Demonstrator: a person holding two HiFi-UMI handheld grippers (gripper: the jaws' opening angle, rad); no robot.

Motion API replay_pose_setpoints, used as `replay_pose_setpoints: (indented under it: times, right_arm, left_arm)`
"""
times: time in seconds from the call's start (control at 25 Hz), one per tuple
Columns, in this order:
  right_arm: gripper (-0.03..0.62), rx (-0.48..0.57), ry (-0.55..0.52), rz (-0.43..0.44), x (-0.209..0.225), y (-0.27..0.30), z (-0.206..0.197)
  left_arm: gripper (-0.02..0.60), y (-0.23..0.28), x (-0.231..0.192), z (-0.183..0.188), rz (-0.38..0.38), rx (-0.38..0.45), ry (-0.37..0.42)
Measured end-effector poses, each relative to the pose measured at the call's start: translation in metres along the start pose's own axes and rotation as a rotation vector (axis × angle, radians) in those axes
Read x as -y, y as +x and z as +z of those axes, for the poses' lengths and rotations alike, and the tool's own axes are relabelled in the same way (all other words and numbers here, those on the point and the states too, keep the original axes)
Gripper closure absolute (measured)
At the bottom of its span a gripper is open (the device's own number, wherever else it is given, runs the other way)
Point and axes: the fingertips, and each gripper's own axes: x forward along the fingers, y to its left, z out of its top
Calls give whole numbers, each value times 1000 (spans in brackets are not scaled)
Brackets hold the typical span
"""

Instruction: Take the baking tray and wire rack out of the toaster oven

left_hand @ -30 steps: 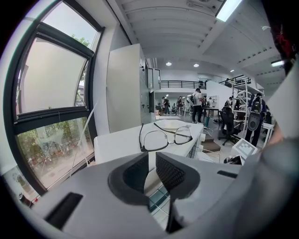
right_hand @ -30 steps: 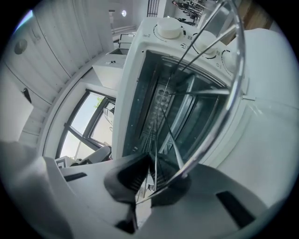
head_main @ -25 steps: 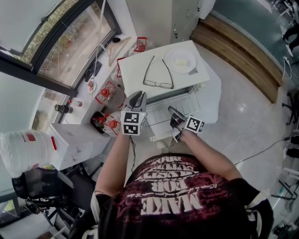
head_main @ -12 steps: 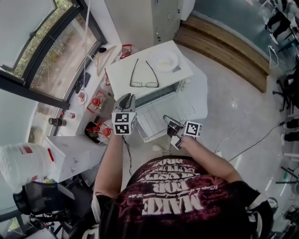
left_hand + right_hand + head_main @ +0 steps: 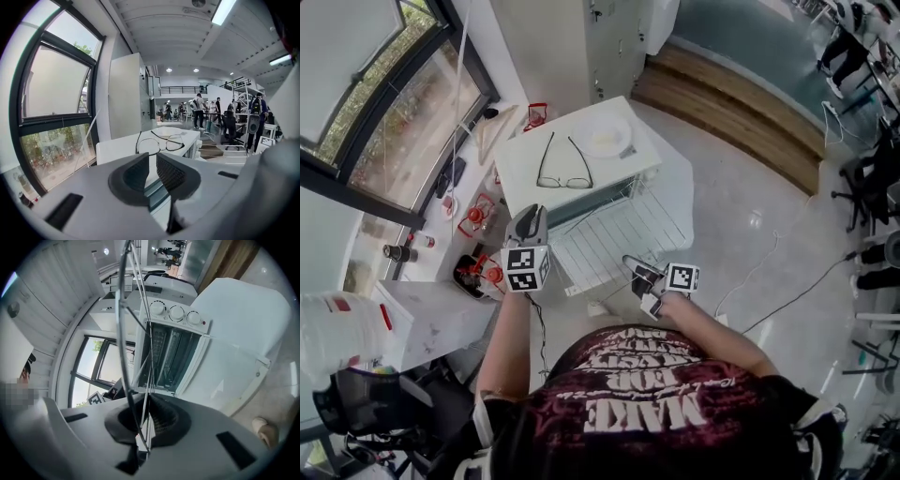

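Note:
The white toaster oven (image 5: 614,173) stands with its door (image 5: 225,371) folded down. The wire rack (image 5: 619,230) sticks far out of its front, toward me. My right gripper (image 5: 630,266) is shut on the rack's near edge; in the right gripper view the rack's wires (image 5: 140,333) run up from between the pads of that gripper (image 5: 146,420). My left gripper (image 5: 530,217) hovers by the oven's left front corner, touching nothing. In the left gripper view this gripper (image 5: 152,171) shows a narrow empty gap between its pads. I cannot make out a baking tray in the dark oven cavity (image 5: 164,357).
Glasses (image 5: 562,161) and a white plate (image 5: 605,141) lie on the oven's top. Red items (image 5: 478,214) crowd the window ledge at left, and a white jug (image 5: 337,314) stands at lower left. A cable (image 5: 787,300) runs over the floor. People (image 5: 199,110) stand far off.
The right gripper has pulled back toward me with the wire rack, which now sticks further out of the oven. The left gripper has drifted slightly, still holding nothing.

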Motion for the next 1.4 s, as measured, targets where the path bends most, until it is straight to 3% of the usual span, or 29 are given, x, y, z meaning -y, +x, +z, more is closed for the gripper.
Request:
replay_pose_setpoints:
  times: [0.16,0.28,0.36,0.52,0.6,0.68,1.12,1.4]
  right_arm:
    - [588,-52,16,-2,4,-27,1]
    - [588,-89,41,-89,19,-53,0]
    - [588,-99,37,-92,23,-65,6]
    - [588,-106,18,-64,20,-90,24]
    - [588,-114,-14,-31,16,-99,35]
    - [588,-127,-28,-76,24,-116,46]
    - [588,-170,-71,-93,36,-176,109]
    - [586,-221,-87,-96,43,-180,137]
  left_arm:
    - [529,-13,39,1,14,14,-56]
    - [529,-15,71,3,2,22,-109]
    - [529,-12,93,7,-11,28,-128]
    - [529,-3,135,26,-31,39,-58]
    - [529,3,150,33,-35,42,-75]
    - [529,8,163,38,-32,40,-95]
    - [529,35,255,74,-8,63,-47]
    - [529,41,273,85,20,53,-48]
